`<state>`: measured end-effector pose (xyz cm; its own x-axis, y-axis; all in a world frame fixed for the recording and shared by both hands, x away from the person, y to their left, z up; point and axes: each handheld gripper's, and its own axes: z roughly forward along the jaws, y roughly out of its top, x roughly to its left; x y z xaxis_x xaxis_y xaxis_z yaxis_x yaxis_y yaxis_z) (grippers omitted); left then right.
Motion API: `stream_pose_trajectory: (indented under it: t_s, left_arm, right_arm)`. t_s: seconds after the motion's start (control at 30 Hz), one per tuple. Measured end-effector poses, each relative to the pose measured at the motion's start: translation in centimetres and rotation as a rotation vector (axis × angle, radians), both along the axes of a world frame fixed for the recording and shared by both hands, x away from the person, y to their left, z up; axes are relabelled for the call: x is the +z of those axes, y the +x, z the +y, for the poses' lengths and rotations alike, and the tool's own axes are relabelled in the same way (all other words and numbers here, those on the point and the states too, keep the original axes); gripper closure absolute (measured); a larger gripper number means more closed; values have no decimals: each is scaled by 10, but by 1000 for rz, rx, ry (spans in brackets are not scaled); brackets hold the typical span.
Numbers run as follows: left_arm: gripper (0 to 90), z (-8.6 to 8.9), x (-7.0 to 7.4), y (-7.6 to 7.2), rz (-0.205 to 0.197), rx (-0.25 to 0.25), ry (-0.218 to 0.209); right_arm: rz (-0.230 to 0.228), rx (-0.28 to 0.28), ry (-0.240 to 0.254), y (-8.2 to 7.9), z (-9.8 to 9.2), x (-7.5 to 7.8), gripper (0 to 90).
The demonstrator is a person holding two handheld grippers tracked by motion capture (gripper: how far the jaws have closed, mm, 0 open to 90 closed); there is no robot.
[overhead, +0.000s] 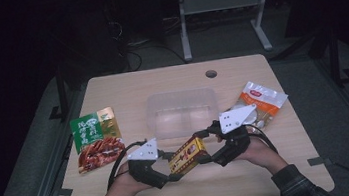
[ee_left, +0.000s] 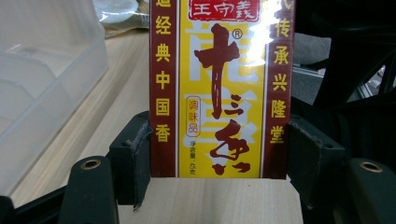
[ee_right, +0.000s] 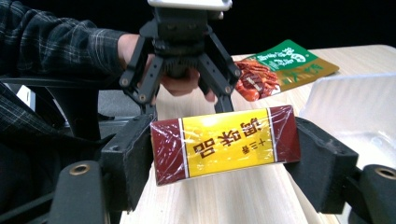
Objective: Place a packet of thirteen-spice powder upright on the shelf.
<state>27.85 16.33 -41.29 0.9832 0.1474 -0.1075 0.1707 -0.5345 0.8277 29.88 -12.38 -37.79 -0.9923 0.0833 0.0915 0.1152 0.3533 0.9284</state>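
The top of my yellow and red box [ee_left: 219, 88] is cut off in the left gripper view. My left tongs [overhead: 167, 172] squeeze one end of the box, with both pads pressed on its sides. My right tongs [ee_right: 224, 158] clamp the other end. The box sits low over the near part of the table [overhead: 198, 185], tilted between my two hands. My arms come in from the bottom, sleeves bent inward. A clear tub [overhead: 181, 111] is just behind the box. A green food bag [overhead: 97, 137] lies left. A white snack bag [overhead: 260, 105] lies right, partly behind my right tongs.
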Motion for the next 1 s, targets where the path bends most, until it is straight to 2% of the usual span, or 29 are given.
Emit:
stream_pose_trajectory:
  t_s: [0.23,0.43,0.7,1.0]
  left_arm:
    - [321,-4,-4,2,24,-19,7]
    - [321,-11,-7,3,23,-41,20]
    - [320,-18,-7,2,29,-77,7]
    - [318,-20,-9,1,20,-87,29]
  right_arm:
    - [-5,7,28,-1,9,5,282]
    - [-6,13,45,-2,14,6,288]
    - [-22,38,64,-5,25,13,297]
    - [-21,50,52,-8,36,13,307]
